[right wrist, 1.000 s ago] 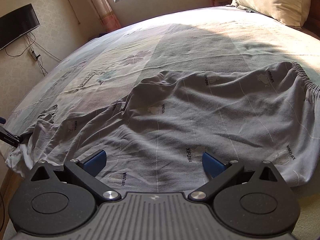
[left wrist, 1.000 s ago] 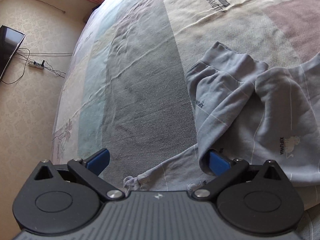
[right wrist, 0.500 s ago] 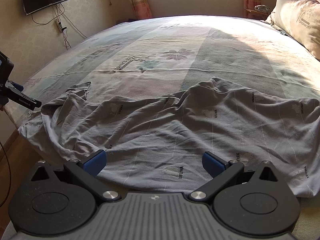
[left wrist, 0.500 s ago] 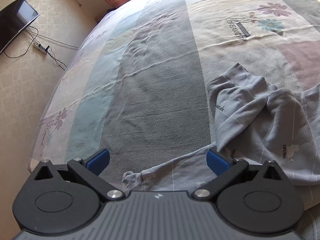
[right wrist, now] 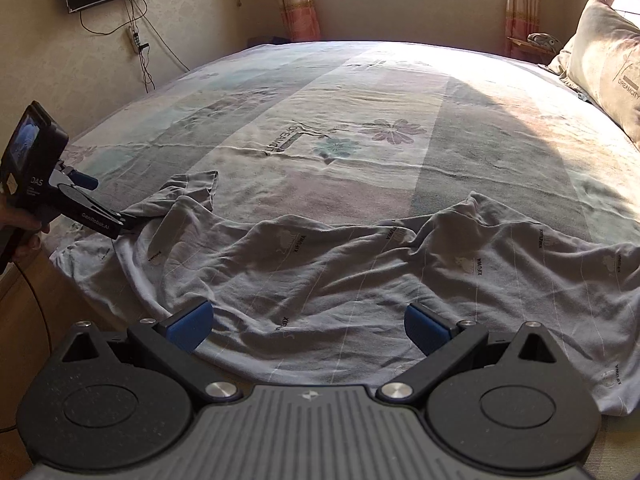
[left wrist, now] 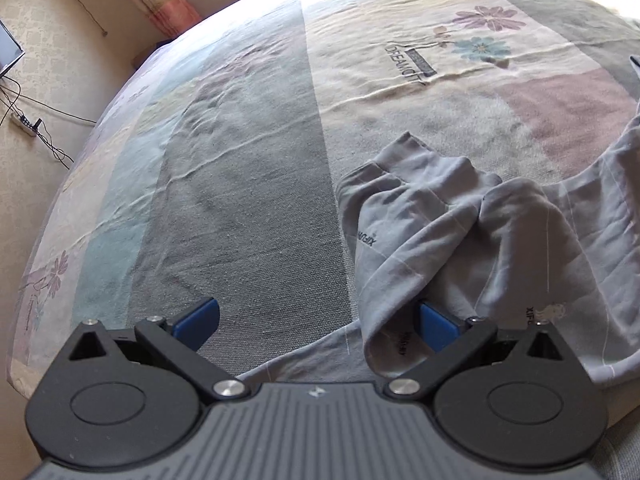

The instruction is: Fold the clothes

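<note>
Left gripper (left wrist: pixel 316 320): jaws spread wide, holding nothing; a raised fold of the grey garment (left wrist: pixel 460 240) drapes against its right finger at 3 o'clock. Right gripper (right wrist: pixel 306 326): jaws likewise apart and empty, hovering over the near edge of the same garment (right wrist: pixel 340 272).

Garment lies spread and rumpled along the near side of the bed (right wrist: pixel 380 120), running 9 to 3 o'clock in the right view, one end bunched at 10 o'clock beside the left gripper (right wrist: pixel 86 204). Not folded as it lies.

Handling judgement: thin, light, limp knit; it will sag and crease, hold no shape, and drag on the textured bedsheet rather than slide. Best purchase looks to be the hems or corners, where doubled fabric gives the pads something to pinch; a mid-panel pinch would likely gather only one layer.

Pillow (right wrist: pixel 600 52) at 2 o'clock, well apart.
</note>
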Motion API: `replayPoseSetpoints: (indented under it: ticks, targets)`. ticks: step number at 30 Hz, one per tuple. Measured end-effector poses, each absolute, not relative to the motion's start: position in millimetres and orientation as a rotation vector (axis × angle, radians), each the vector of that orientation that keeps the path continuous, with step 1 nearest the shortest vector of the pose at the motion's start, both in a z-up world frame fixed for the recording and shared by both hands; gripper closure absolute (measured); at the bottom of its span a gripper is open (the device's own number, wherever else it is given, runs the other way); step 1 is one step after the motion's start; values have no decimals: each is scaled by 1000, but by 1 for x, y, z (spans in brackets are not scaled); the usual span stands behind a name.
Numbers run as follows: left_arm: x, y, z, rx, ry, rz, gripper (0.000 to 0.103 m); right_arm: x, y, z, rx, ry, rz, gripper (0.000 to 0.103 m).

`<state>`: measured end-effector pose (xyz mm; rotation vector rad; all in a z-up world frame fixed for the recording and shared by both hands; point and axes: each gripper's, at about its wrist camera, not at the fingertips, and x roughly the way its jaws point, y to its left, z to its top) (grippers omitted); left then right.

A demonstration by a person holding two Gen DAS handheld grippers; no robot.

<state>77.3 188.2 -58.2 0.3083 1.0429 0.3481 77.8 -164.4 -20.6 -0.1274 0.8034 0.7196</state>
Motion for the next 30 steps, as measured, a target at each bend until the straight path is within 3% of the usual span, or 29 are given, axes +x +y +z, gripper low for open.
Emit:
replayPoseSetpoints:
  ticks: [9, 15, 24, 30]
  targets:
    - [73, 204, -67, 338, 925, 468, 0, 78, -158, -15, -129, 799, 670, 0]
    - [21, 210, -50, 257, 808, 581, 0, 74, -154, -18, -143, 786, 660, 0]
    - [-22, 235, -75, 37, 849, 583, 0, 74, -144, -34, -168, 830, 671, 0]
    - [-25, 220, -65, 115, 789, 570, 1, 73, -144, -35, -174, 830, 668, 0]
